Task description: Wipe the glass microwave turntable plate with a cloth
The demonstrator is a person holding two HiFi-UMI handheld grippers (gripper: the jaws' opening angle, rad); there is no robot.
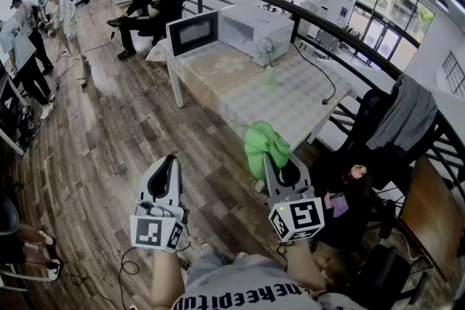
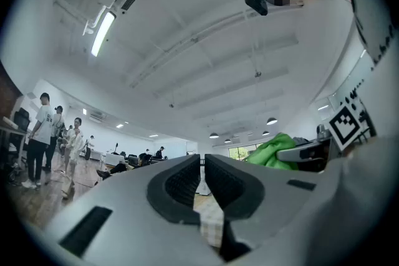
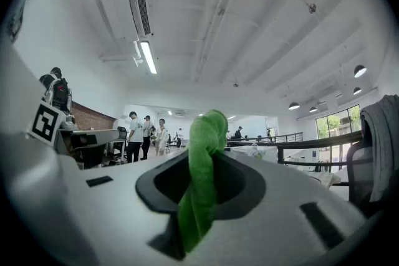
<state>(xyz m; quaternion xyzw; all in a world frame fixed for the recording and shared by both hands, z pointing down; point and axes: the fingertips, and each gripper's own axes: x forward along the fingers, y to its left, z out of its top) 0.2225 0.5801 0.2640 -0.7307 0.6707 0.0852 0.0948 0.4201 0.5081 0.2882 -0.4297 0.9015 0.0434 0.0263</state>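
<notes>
My right gripper (image 1: 278, 165) is shut on a bunched green cloth (image 1: 263, 144), which sticks up between its jaws (image 3: 201, 196). The same cloth (image 2: 272, 148) shows at the right of the left gripper view. My left gripper (image 1: 170, 162) is shut with nothing between its ribbed pads (image 2: 187, 182). Both grippers are held over the wooden floor, well short of the table (image 1: 290, 102). A white microwave (image 1: 256, 28) stands at the table's far end with its door (image 1: 192, 33) swung open. I see no glass turntable plate in any view.
A small vase of flowers (image 1: 268, 54) stands on the checked tablecloth near the microwave, and a cable (image 1: 320, 80) runs across it. A chair with a grey garment (image 1: 403, 116) and a black railing (image 1: 341, 33) lie to the right. Several people (image 1: 62, 18) stand at the left.
</notes>
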